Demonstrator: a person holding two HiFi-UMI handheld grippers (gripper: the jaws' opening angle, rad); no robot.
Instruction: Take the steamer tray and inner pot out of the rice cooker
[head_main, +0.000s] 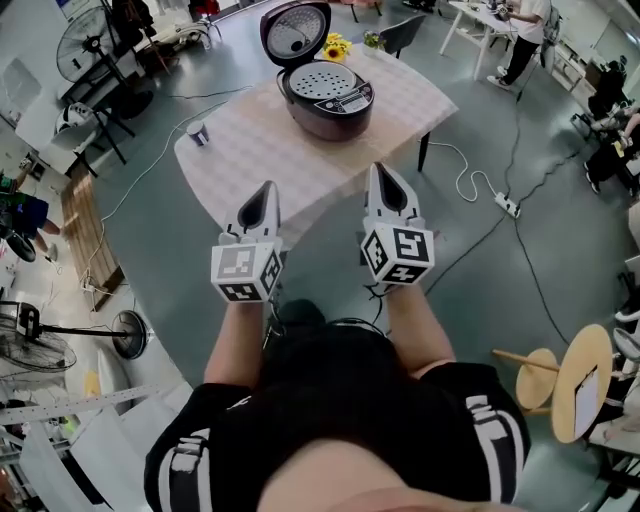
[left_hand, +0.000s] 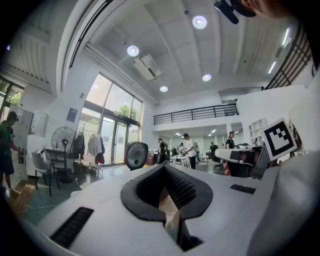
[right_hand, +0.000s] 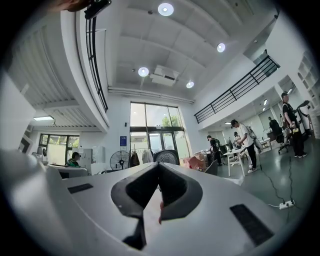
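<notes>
The dark rice cooker (head_main: 327, 103) stands on the checked table (head_main: 250, 150) with its lid (head_main: 296, 32) raised. A perforated steamer tray (head_main: 322, 79) lies in its mouth; the inner pot beneath is hidden. My left gripper (head_main: 265, 189) and right gripper (head_main: 384, 171) hover side by side short of the table's near edge, well clear of the cooker, both shut with nothing held. In the left gripper view the left gripper (left_hand: 165, 167) points level across the room, the raised lid (left_hand: 136, 155) showing beyond it. The right gripper (right_hand: 158, 166) looks slightly upward, its jaws together.
A small cup (head_main: 197, 133) sits at the table's left end, yellow flowers (head_main: 336, 47) behind the cooker. A power strip (head_main: 507, 205) and cables lie on the floor to the right. Fans (head_main: 85, 42) stand at the left, wooden stools (head_main: 580, 380) at the lower right. People work at far desks (head_main: 478, 20).
</notes>
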